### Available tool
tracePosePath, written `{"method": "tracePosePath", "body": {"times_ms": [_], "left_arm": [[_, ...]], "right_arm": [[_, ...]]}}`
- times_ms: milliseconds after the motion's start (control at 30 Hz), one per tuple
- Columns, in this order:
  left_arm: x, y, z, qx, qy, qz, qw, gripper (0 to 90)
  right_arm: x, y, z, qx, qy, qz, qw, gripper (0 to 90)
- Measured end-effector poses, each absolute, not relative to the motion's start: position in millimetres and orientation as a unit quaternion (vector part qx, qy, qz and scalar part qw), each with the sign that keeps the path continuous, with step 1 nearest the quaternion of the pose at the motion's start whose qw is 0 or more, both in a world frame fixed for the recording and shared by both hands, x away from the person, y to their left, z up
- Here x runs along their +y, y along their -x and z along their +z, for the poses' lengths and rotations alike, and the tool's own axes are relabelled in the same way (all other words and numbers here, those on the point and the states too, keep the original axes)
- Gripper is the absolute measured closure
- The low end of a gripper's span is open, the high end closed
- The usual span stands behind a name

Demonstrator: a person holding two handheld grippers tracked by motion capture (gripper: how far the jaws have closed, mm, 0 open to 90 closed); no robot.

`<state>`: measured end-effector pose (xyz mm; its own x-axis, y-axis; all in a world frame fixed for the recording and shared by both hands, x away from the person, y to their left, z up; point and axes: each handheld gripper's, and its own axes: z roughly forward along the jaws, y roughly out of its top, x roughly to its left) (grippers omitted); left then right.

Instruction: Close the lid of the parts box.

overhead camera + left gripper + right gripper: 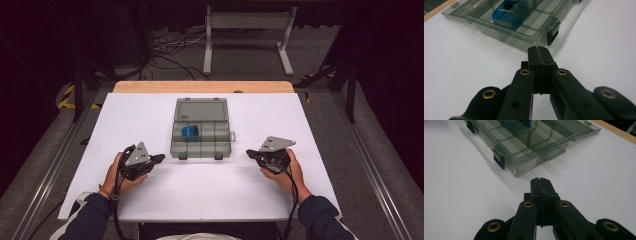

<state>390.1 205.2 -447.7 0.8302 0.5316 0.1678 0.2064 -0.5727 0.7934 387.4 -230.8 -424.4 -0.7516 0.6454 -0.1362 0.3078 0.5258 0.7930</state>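
Beside open organizer box (200, 145): left claw (161, 158), right claw (248, 152) closed, empty.

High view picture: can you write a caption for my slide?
Two shut grippers, left gripper and right gripper, rest beside an open organizer box holding a blue item.

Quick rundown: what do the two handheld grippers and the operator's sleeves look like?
Both the left gripper and right gripper are black, each topped by a grey three-cornered plate. Flat black fingers sit on linkage arms with brass-coloured pivot bushings. A black cable trails from each. Sleeves are dark navy.
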Motion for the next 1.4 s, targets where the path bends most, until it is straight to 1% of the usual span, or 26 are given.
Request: {"method": "tracePosePath", "body": {"times_ms": [133, 267, 533, 800, 900, 967, 1000, 1067, 1133, 1200, 1400], "left_arm": [[207, -400, -445, 0.228, -0.859, 0.192, 0.416, 90.0], [204, -409, -442, 0.231, -0.862, 0.196, 0.407, 90.0], [203, -440, -431, 0.247, -0.858, 0.208, 0.399, 90.0], [195, -481, -424, 0.262, -0.857, 0.214, 0.389, 90.0], [190, -500, -425, 0.271, -0.860, 0.210, 0.378, 90.0], [190, -503, -426, 0.275, -0.860, 0.207, 0.376, 90.0], [187, -515, -429, 0.285, -0.861, 0.204, 0.367, 90.0], [186, -524, -431, 0.294, -0.861, 0.203, 0.362, 90.0], [185, -531, -433, 0.299, -0.862, 0.201, 0.356, 90.0], [182, -537, -437, 0.305, -0.865, 0.201, 0.345, 90.0], [178, -553, -450, 0.326, -0.869, 0.192, 0.318, 90.0]], "right_arm": [[-231, -394, -421, 0.848, -0.284, 0.392, 0.217, 90.0], [-229, -403, -417, 0.850, -0.290, 0.384, 0.215, 90.0], [-211, -440, -405, 0.855, -0.294, 0.368, 0.218, 90.0], [-196, -482, -397, 0.855, -0.322, 0.343, 0.219, 90.0], [-189, -499, -400, 0.858, -0.326, 0.336, 0.211, 90.0], [-186, -508, -403, 0.860, -0.330, 0.329, 0.208, 90.0], [-185, -514, -405, 0.861, -0.331, 0.325, 0.207, 90.0], [-182, -524, -408, 0.864, -0.335, 0.314, 0.208, 90.0], [-181, -528, -410, 0.864, -0.338, 0.312, 0.205, 90.0], [-176, -536, -414, 0.870, -0.337, 0.287, 0.219, 90.0], [-173, -555, -426, 0.877, -0.347, 0.258, 0.210, 90.0]]}}
